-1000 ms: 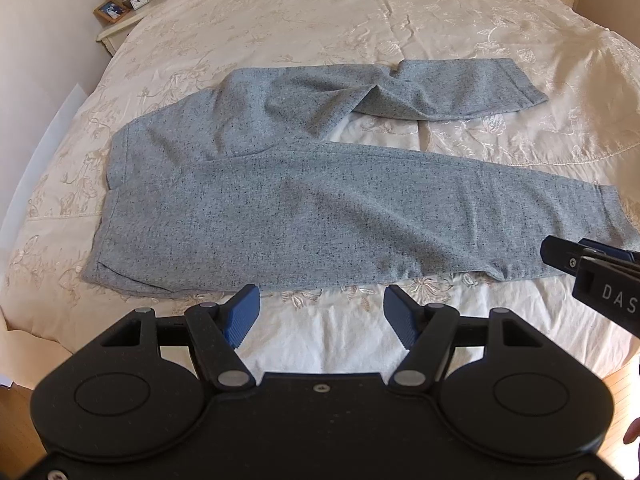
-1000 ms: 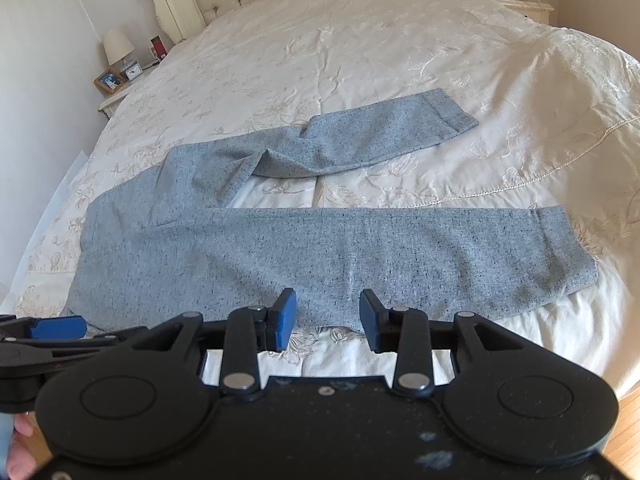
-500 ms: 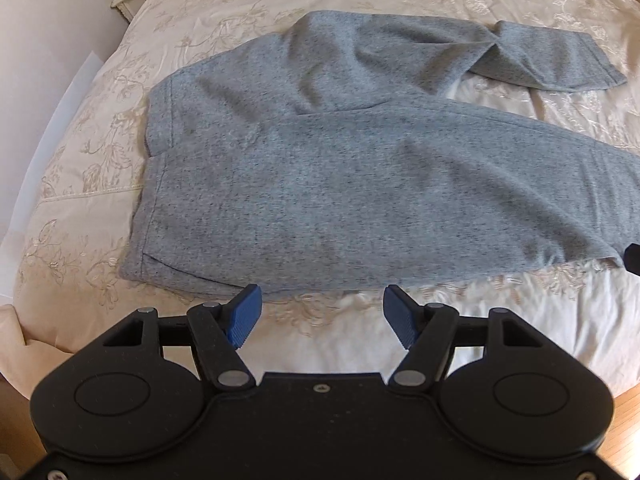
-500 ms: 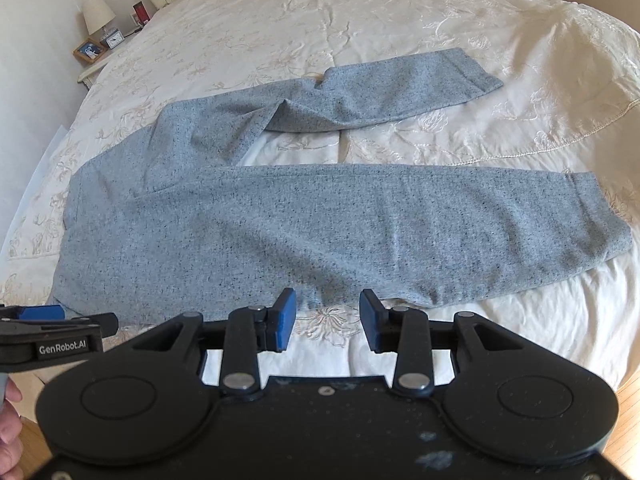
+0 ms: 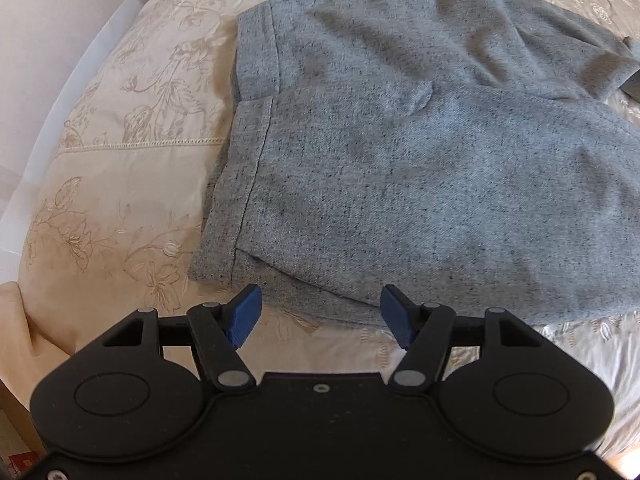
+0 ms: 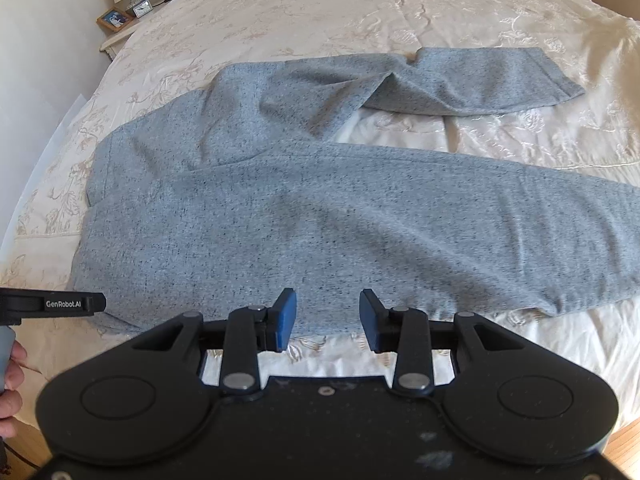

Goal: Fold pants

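The left gripper (image 5: 320, 312) is hovering with its jaws spread wide, its blue fingertips (image 5: 245, 316) pointing forward and gripping nothing. The right gripper (image 6: 327, 320) is likewise hovering with its jaws parted and nothing between its blue pads (image 6: 285, 318). The person's left hand (image 6: 10, 396) is showing at the right wrist view's left edge, wrapped around the left gripper's handle.
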Tool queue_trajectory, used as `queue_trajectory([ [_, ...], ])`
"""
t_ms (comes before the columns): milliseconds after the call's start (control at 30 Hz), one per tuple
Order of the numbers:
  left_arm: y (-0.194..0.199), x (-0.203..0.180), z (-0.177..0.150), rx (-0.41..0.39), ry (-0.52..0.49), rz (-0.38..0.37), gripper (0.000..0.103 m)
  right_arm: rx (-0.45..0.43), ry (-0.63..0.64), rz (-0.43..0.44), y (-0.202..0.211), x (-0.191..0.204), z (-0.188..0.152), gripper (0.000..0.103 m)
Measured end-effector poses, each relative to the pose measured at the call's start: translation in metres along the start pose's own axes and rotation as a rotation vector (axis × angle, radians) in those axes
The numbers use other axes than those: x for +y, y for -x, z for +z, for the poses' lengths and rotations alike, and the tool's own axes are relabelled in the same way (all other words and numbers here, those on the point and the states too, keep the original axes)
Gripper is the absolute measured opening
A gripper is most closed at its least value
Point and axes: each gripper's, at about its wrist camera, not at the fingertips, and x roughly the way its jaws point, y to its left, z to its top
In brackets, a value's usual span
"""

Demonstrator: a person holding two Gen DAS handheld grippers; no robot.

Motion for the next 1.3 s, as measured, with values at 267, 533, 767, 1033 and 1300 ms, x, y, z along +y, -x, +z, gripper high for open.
queue_trajectory([
  [267,-0.019,-0.002,-0.011,0.075,-0.054,-0.075,0.068,0.087,0.127,-0.033,-0.042,0.038,-0.018,0.038],
  [533,-0.015,-0.035,-0.027,0.03,-0.311,-0.093,0.067,0.072,0.45,-0.053,-0.06,0.082,-0.041,0.037],
  [767,-0.008,-0.035,-0.026,0.01,-0.343,-0.1,0.067,0.026,0.739,-0.095,-0.084,0.099,-0.055,0.037],
  [1033,0.006,-0.023,-0.01,-0.023,-0.306,-0.098,0.067,0.05,0.677,0.096,-0.087,0.084,-0.04,0.004],
  [1300,0.002,-0.064,0.01,-0.086,-0.321,-0.105,0.067,0.046,0.516,0.112,-0.065,0.067,-0.042,0.024],
])
